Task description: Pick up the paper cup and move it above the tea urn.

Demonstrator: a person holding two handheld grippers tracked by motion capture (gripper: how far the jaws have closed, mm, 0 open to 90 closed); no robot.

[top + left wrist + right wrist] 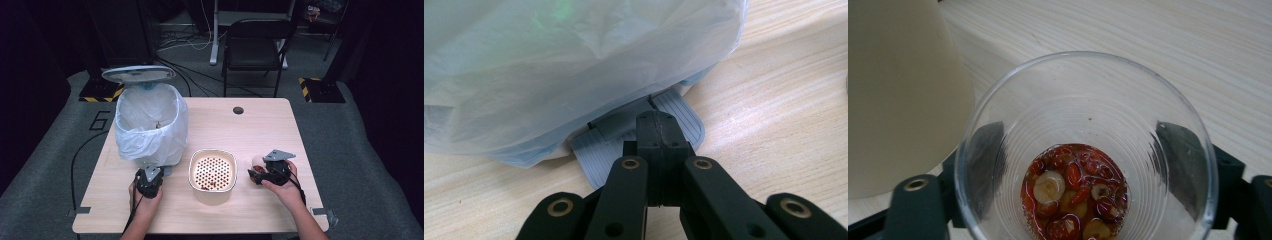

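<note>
While the right gripper (261, 173) clasped a clear plastic cup (1087, 150) around its wall, its two fingers (1180, 165) showing dark through either side, the cup sat low over the tabletop (260, 125), just right of the cream strainer bowl (212, 170). A wet heap of red berries and pale slices (1073, 192) lay in the cup's bottom. Such a cup looked light, thin and easily crushed, and probably slick where damp, so a gentle squeeze around the mid-wall, as held here, seemed the safest grip; a hard pinch would likely buckle it and spill the dregs when tipped.

The left gripper (148, 181) rested at the foot of the pedal bin (150, 120), its fingers (656, 150) pressed together with nothing between them, their tips on or just over the grey foot pedal (674, 117); contact could not be told for sure. The bin's lid (139, 74) stood raised, and its white liner bag (574, 65) billowed over the rim.

By count: one cup, one strainer bowl, one bin with one pedal, and two grippers. Beyond the tabletop stood one folding chair (255, 40).
</note>
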